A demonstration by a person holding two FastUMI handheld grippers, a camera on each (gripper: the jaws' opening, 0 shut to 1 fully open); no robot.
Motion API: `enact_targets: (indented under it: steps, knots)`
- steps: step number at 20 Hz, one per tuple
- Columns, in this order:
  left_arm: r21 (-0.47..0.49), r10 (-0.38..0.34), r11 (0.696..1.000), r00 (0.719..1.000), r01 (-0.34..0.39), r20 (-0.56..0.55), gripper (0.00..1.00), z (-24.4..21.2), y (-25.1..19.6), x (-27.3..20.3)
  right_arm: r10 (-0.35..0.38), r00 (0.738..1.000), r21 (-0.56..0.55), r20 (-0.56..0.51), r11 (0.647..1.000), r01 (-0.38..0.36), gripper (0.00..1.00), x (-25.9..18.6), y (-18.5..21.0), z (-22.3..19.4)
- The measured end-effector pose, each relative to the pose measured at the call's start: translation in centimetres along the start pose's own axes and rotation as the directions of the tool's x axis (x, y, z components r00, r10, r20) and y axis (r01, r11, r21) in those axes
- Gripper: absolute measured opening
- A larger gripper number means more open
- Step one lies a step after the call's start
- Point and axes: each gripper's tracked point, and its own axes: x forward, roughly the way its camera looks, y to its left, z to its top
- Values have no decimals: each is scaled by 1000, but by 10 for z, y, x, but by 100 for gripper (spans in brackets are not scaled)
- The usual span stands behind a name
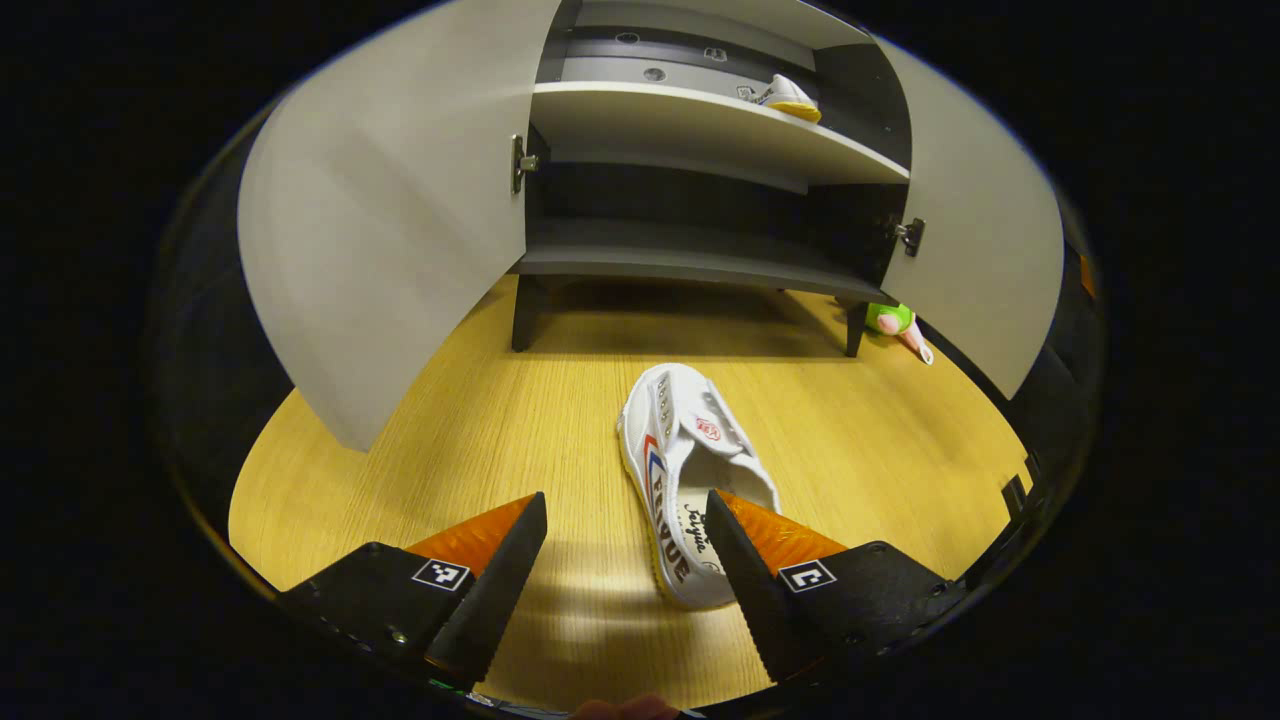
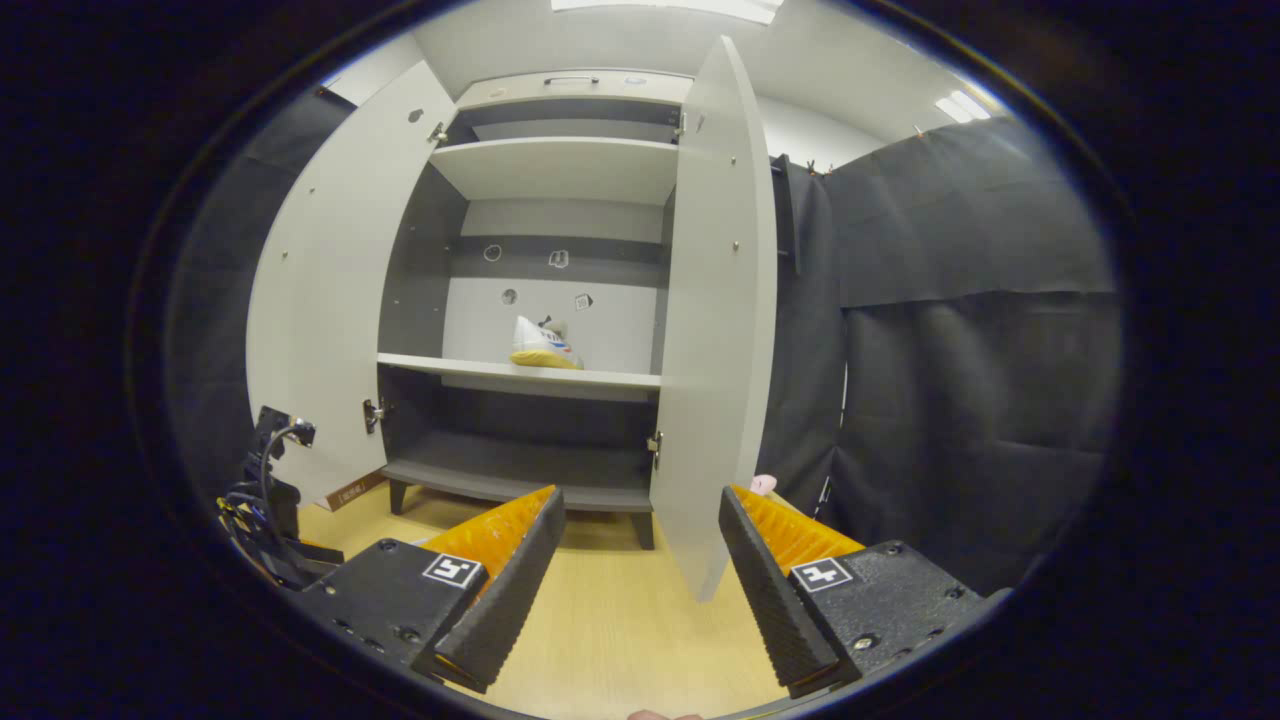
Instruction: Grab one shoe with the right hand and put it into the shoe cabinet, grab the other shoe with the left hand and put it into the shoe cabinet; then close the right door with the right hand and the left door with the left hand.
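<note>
The cabinet (image 1: 700, 130) fills the upper half of the left gripper view, standing on short dark legs on the wooden floor (image 1: 480, 440); in the right gripper view it rises through the centre-left of the frame (image 2: 560, 170). Both doors stand open. In the left gripper view the left door (image 1: 390, 210) spreads across the upper left and the right door (image 1: 980, 230) runs down the upper right. In the right gripper view the right door (image 2: 715, 320) is seen nearly edge-on at centre, and the left door (image 2: 330, 290) leans at the left. One shoe (image 2: 543, 346) sits on the middle shelf (image 2: 520, 372), just above centre in the right gripper view; in the left gripper view it shows small at the top right of the shelf (image 1: 790, 98). The other shoe (image 1: 680, 470) lies on the floor in front of the cabinet, lower centre of the left gripper view, toe toward the cabinet. The left gripper (image 1: 625, 560) is wide open and grips nothing; the heel lies by its right finger (image 1: 745, 590), though I cannot tell whether they touch. The right gripper (image 2: 640, 560) is also wide open and empty, facing the cabinet. A small green and pink object (image 1: 897, 325) lies on the floor by the cabinet's right leg.
</note>
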Motion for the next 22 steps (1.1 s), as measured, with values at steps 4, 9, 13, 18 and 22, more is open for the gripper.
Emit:
enact_targets:
  steps: [4,9,13,18,22]
  knots:
    - [15,19,1000,1000,-18,-25,96,-2,5,31,-17,999,-5,-27,1000,17,98,6,-6,-7]
    - [16,30,999,999,-29,-20,96,5,9,59,-38,998,-8,-42,999,38,98,15,-12,-10]
    - [5,19,1000,1000,-19,7,99,11,6,74,-41,997,-12,-61,999,40,98,23,-14,-15]
    - [-20,-41,999,998,42,51,77,17,-13,84,-44,997,-12,-70,999,43,98,29,-12,-18]
    - [-47,-5,999,996,10,94,43,23,-11,87,-39,996,-32,-82,999,36,98,30,-11,-22]
